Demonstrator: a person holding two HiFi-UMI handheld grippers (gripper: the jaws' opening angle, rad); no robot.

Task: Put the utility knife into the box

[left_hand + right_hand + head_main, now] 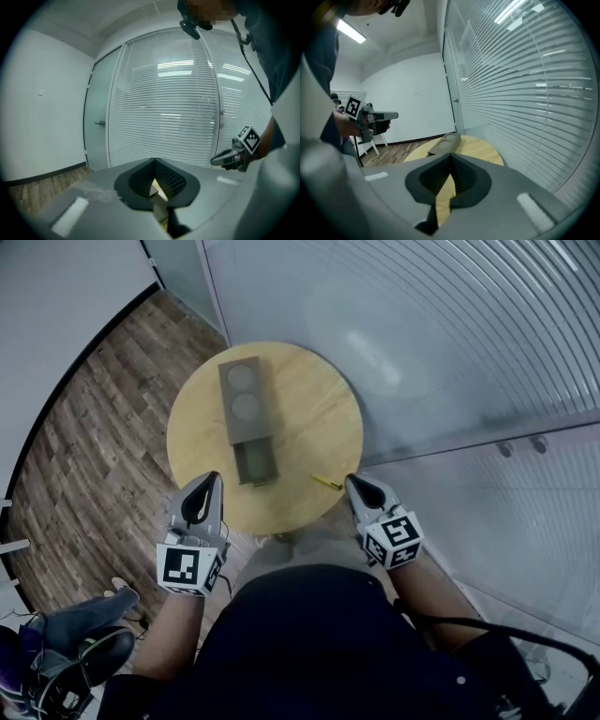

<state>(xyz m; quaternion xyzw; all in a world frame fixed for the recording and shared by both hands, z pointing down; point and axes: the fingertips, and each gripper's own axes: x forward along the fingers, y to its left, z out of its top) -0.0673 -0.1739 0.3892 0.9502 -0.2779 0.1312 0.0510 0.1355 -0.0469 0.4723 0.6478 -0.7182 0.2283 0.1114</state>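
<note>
Two hand-held tools hang over the near edge of the small round table [319, 418], one at each side of the person's body, and neither carries anything. The left gripper [214, 478] has its jaws drawn together on nothing, and so does the right gripper [353, 481]; each one's own view shows the dark pads meeting at the tip with only bare wood below. The utility knife [327, 482], a thin yellow sliver, lies on the table near its near-right edge, just ahead of the right gripper's tip and a little apart from the box. That grey-brown box [247, 399] sits left of the table's centre, its long side running away from the person, and its drawer [254, 463] is slid out towards the near edge with the hollow facing up. I judge it was left open like that so the knife can drop straight in. The right gripper looks the natural one for the pickup, but it would have to open first. The knife lies close to the rim, so a clumsy nudge could push it off the table. Glass wall with blinds [422, 334] crowds the far and right edges; the left side, over wooden floor [94, 399], is freer.
</note>
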